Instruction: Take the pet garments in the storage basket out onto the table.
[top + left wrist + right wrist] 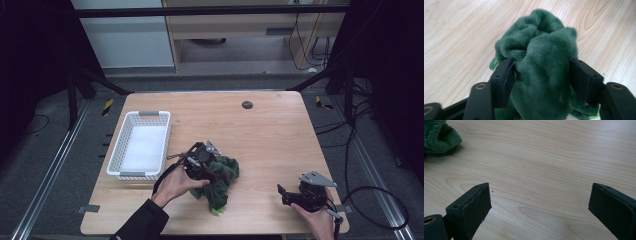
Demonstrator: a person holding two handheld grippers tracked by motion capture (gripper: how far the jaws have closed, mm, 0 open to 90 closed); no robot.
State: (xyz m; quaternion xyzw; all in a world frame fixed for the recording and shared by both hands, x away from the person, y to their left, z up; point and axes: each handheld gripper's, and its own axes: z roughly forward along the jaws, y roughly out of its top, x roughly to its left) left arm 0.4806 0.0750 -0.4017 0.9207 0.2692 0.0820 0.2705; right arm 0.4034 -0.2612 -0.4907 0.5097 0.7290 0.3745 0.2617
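Left claw (pixel 541 72) has its two black jaws pressed into either side of a bunched dark green plush cloth (pixel 541 67), holding a thick fold of it between them; the cloth (with a bright green edge showing low down) spreads ahead of and beneath this claw on the wooden worktop (pixel 280 130); a white slatted basket (pixel 125 145) sits well off to that claw's left side; right claw (pixel 539 205) hovers over bare wood with its jaws spread wide and nothing between them; from it the cloth lies well apart, up and to the left.
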